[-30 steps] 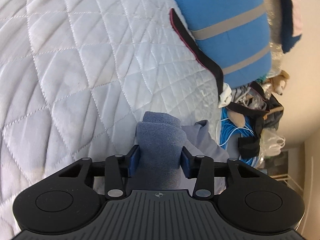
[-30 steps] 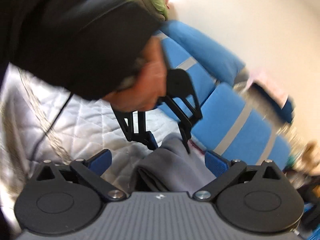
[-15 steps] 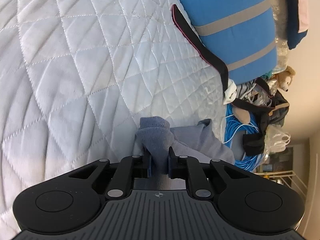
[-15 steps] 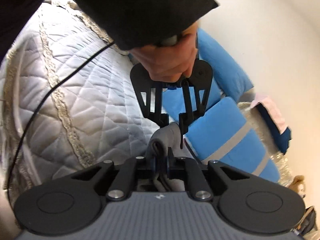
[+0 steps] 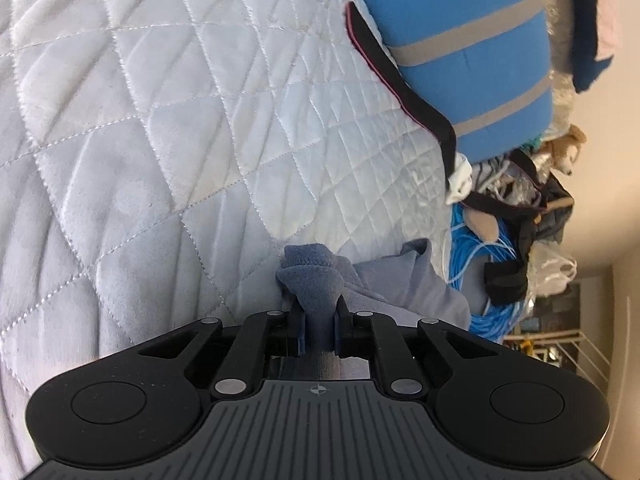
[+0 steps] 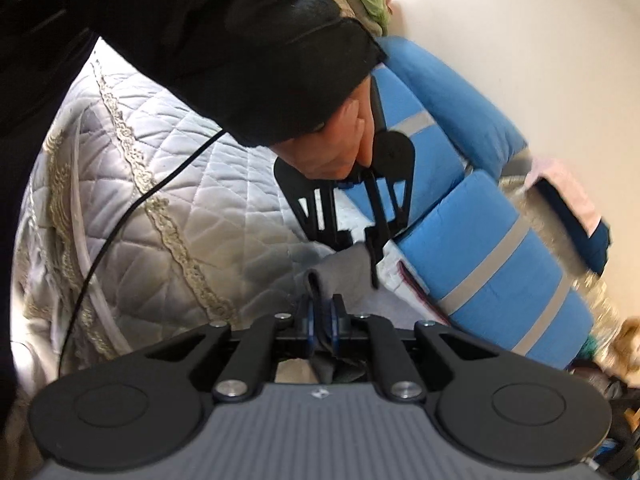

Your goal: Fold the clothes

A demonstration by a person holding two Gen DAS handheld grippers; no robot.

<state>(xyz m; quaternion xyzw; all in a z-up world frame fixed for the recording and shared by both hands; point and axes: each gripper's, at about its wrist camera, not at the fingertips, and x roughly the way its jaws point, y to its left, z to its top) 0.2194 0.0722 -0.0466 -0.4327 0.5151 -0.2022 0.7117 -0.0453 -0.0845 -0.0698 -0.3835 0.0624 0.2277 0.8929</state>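
1. Gripping a bunched edge of a grey-blue garment point(image 5: 316, 280), the left gripper point(image 5: 319, 322) sits low in the centre of its frame, jaws clamped on the cloth.
2. At the bottom centre of its own frame, the right gripper point(image 6: 321, 320) has its jaws pinched together on a grey fold of the garment point(image 6: 344, 276).
3. The garment lies on a white quilted bedspread point(image 5: 160, 140), beside blue cushions point(image 5: 472, 48) at upper right.
4. To fold well, both grips should probably lift evenly, keeping the edge taut and aligned.
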